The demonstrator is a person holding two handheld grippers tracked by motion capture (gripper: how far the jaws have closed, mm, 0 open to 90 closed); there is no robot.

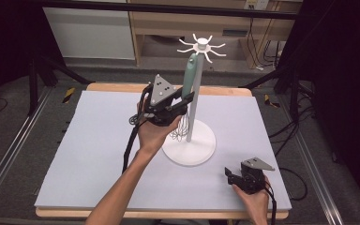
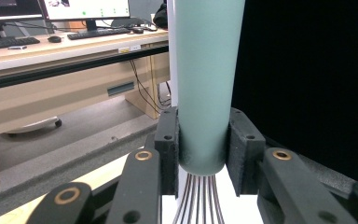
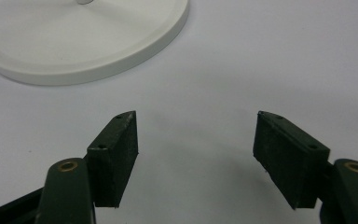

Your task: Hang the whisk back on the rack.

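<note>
While clamped: left gripper (image 2: 204, 154) on whisk (image 2: 206, 79)

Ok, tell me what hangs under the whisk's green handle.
Under the whisk's green handle, thin metal wires fan downward between the left gripper pads, beside the white stand. The wires' lower loops are cut off in the left gripper view and partly hidden by the hand in the high view.

A green-handled whisk (image 1: 191, 77) is gripped by the left hand-held gripper (image 1: 180, 104) beside the white stand (image 1: 193, 140). The right hand-held gripper (image 1: 232, 176) is rested on the table (image 1: 98, 154), jaws apart.
</note>
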